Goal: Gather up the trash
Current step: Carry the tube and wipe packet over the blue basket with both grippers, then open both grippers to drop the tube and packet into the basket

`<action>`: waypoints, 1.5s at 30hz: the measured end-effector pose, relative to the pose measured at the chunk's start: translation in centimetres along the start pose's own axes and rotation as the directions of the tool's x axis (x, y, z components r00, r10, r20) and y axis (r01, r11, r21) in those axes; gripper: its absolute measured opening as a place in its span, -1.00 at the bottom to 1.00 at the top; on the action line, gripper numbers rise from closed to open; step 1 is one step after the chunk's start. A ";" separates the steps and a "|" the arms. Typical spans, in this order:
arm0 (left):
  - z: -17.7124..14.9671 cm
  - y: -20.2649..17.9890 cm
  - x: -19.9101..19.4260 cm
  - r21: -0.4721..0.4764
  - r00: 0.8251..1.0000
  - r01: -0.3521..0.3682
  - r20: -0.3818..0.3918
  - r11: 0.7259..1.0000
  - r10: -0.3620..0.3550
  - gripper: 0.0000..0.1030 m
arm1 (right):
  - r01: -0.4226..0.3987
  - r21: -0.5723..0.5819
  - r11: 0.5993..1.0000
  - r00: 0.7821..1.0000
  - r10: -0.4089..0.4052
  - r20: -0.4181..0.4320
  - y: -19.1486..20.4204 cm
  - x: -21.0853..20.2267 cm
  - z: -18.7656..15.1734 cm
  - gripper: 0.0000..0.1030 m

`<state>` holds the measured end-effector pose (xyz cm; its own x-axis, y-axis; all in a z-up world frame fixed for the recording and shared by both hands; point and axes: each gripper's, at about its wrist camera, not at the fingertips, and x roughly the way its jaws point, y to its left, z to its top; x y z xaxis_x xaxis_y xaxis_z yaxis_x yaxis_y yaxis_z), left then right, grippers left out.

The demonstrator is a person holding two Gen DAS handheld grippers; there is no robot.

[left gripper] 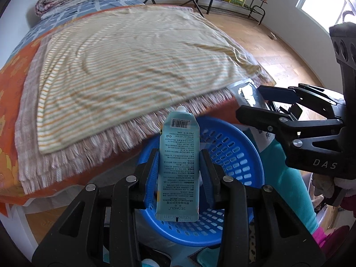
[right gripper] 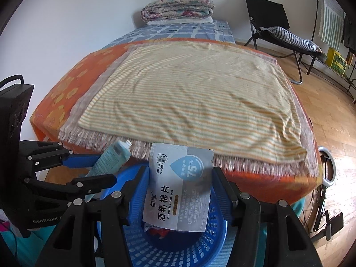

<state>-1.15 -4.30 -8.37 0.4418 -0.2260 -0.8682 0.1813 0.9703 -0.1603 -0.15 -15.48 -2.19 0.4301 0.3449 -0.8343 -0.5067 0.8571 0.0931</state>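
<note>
My left gripper (left gripper: 180, 155) is shut on a pale teal tube (left gripper: 178, 166) with a barcode and holds it upright over the blue plastic basket (left gripper: 233, 155). My right gripper (right gripper: 181, 173) is shut on a grey-and-white alcohol pad packet (right gripper: 178, 191) and holds it over the same basket (right gripper: 200, 244), which has some red wrapper in the bottom. In the right wrist view the left gripper (right gripper: 89, 169) with the tube (right gripper: 111, 158) is at the left. In the left wrist view the right gripper (left gripper: 251, 102) is at the right.
A bed with an orange cover (right gripper: 66, 84) and a striped towel (right gripper: 189, 102) lies just beyond the basket. A folded quilt (right gripper: 178, 6) sits at its far end. A black folding chair (right gripper: 278, 29) and a rack stand on the wooden floor (right gripper: 329, 102) at right.
</note>
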 end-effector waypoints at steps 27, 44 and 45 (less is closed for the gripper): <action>-2.8 -1.0 4.3 -0.001 0.993 0.006 -0.120 1.000 -0.006 -0.29 | -0.008 0.074 0.997 0.994 0.016 -0.112 -1.2 2.8 -5.2 0.22; -2.9 -0.8 4.2 -0.002 0.993 -0.013 -0.115 1.000 0.012 -0.05 | -0.001 0.103 0.995 0.989 0.016 -0.145 -1.7 3.4 -6.2 0.39; -2.9 -0.8 4.1 -0.004 0.994 -0.014 -0.110 1.000 0.013 -0.04 | 0.000 0.104 0.995 0.989 0.015 -0.145 -1.7 3.3 -6.2 0.39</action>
<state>-2.02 -5.78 -13.14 0.3452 -0.2021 -0.9165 0.1720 0.9736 -0.1499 -2.51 -18.14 -8.52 0.3096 0.2989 -0.9026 -0.4265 0.8921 0.1492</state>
